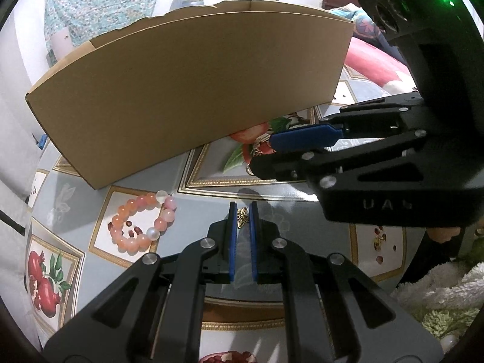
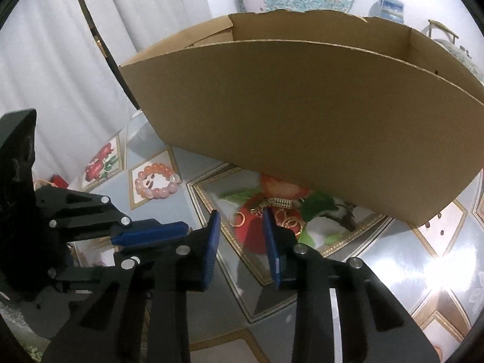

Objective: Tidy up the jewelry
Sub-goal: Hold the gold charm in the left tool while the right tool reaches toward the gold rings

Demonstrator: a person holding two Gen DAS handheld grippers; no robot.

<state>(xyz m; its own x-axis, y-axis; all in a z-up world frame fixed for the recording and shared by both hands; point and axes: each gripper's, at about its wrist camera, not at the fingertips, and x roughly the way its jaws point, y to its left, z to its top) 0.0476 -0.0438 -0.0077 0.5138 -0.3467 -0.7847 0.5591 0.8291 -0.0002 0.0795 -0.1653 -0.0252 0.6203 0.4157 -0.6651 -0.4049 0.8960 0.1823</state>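
Just behind, cardboard box beside bracelet.

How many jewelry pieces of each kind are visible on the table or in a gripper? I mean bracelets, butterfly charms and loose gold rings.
Bead bracelet: 1
Butterfly charm, between the left gripper pads: 1
Gold rings, partly hidden: at least 3
Total: at least 5

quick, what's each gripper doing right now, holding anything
left gripper: shut on the small gold butterfly charm.
right gripper: open, holding nothing, poised at the gold rings on the table.
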